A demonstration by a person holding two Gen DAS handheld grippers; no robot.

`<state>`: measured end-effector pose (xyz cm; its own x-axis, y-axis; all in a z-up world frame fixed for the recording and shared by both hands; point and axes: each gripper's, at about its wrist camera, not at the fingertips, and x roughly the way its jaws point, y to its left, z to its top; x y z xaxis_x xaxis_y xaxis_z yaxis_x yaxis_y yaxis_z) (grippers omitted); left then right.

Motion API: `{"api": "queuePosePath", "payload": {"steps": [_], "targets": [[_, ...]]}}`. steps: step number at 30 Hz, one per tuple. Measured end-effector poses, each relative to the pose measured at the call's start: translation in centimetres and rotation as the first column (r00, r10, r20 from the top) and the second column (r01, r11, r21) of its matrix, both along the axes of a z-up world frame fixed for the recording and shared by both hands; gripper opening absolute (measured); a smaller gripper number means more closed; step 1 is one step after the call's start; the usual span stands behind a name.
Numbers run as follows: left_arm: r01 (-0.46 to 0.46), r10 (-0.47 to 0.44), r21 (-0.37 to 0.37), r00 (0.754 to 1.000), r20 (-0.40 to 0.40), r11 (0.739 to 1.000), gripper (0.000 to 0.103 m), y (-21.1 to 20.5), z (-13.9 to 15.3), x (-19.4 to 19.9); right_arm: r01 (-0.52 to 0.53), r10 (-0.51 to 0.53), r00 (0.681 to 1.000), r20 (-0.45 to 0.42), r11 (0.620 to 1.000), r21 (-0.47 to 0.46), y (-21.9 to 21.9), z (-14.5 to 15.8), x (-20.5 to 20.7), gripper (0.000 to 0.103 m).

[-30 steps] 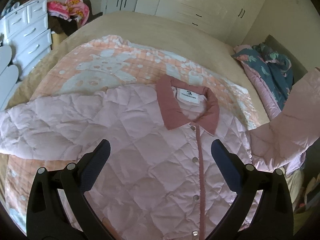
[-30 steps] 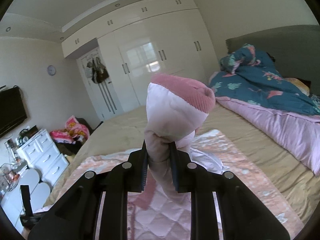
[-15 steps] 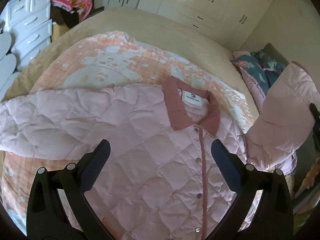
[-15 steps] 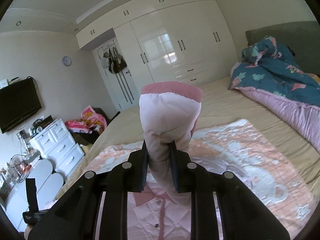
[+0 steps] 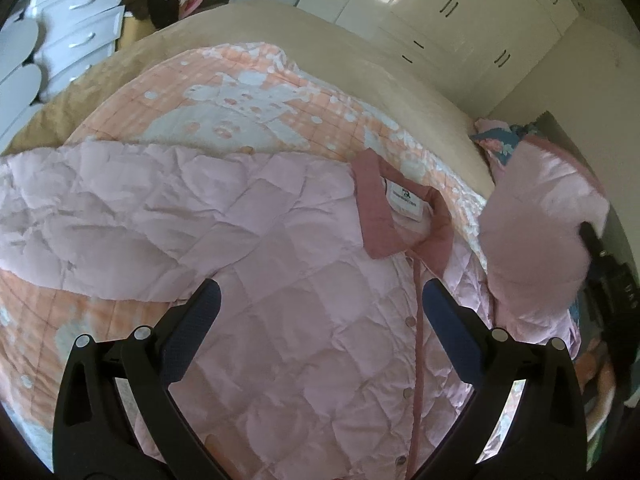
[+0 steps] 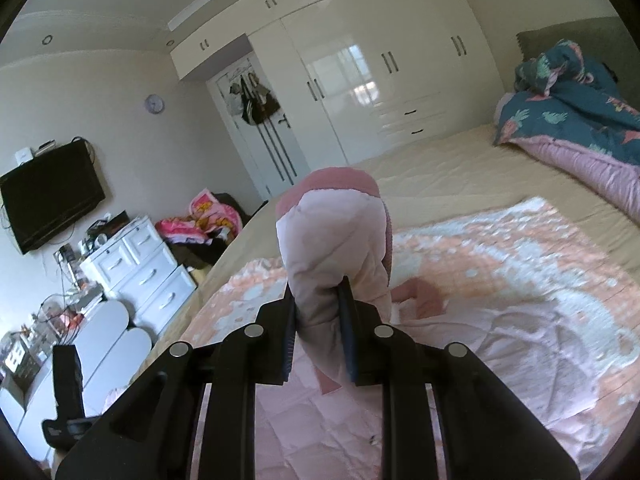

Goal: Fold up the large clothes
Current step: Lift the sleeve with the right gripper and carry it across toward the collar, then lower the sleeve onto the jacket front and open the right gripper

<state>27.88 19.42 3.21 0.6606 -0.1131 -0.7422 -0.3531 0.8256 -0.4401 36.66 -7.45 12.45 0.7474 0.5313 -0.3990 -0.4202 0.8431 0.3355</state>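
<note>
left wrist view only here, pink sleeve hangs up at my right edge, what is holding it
Observer: The right hand-held gripper is shut on the sleeve, just below its darker pink cuff.
Operator: is the sleeve over the jacket or off the bed
Observer: Over the bed; the quilted jacket lies directly beneath that gripper.
Operator: anything on the far side of the bed i cant see
Observer: A bunched teal floral duvet lies against the grey headboard.
Operator: and my own gripper
Observer: The left hand-held gripper is open above the jacket front, holding nothing.
</note>
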Motion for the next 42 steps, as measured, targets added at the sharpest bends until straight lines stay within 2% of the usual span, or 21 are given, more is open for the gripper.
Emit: {"api": "queuePosePath", "payload": {"steps": [9, 16, 21, 24, 26, 28, 31, 34, 36, 38, 42], "targets": [[-0.02, 0.02, -0.048, 1.0, -0.002, 0.999, 0.094, 1.6, -1.7, -0.8, -0.043, 0.042, 0.998, -0.048, 0.999, -0.023, 4.9, -5.0, -0.7, 0.019], [-0.024, 0.022, -0.054, 0.999, -0.037, 0.998, 0.094, 2.5, -3.1, -0.8, -0.117, 0.104, 0.984, -0.147, 0.99, -0.08, 8.1, -10.0, -1.5, 0.02], [-0.028, 0.022, -0.125, 0.999, -0.046, 0.992, 0.094, 2.8, -4.3, -0.8, -0.217, 0.186, 0.962, -0.199, 0.965, -0.149, 10.1, -12.6, -3.3, 0.026], [-0.021, 0.014, -0.152, 0.999, -0.046, 0.988, 0.094, 2.7, -4.6, -0.8, -0.282, 0.228, 0.928, -0.296, 0.947, -0.156, 11.0, -14.7, -4.3, 0.042], [-0.023, 0.014, -0.153, 0.998, -0.057, 0.988, 0.094, 2.4, -4.9, -0.7, -0.312, 0.248, 0.904, -0.349, 0.94, -0.141, 11.1, -15.6, -4.9, 0.059], [-0.019, 0.008, -0.17, 0.998, -0.065, 0.985, 0.094, 2.2, -5.2, -0.7, -0.339, 0.273, 0.883, -0.381, 0.933, -0.118, 10.9, -16.1, -5.6, 0.07], [-0.006, -0.01, -0.207, 0.997, -0.074, 0.978, 0.094, 1.8, -5.9, -0.8, -0.37, 0.308, 0.866, -0.393, 0.924, -0.093, 10.1, -15.5, -7.1, 0.077], [0.012, -0.033, -0.229, 0.995, -0.089, 0.973, 0.094, 0.8, -6.8, -0.5, -0.361, 0.307, 0.881, -0.36, 0.928, -0.09, 7.7, -13.9, -8.1, 0.077], [0.031, -0.058, -0.268, 0.994, -0.093, 0.963, 0.094, -0.1, -7.7, 0.0, -0.309, 0.254, 0.909, -0.331, 0.942, -0.127, 5.3, -12.8, -8.2, 0.077], [0.046, -0.081, -0.336, 0.993, -0.089, 0.941, 0.094, -1.1, -8.7, 0.5, -0.241, 0.177, 0.933, -0.314, 0.954, -0.178, 2.9, -12.1, -8.1, 0.077], [0.056, -0.098, -0.404, 0.992, -0.082, 0.913, 0.094, -2.8, -10.1, 1.4, -0.11, 0.049, 0.949, -0.311, 0.977, -0.18, -2.6, -11.3, -8.1, 0.077]]}}
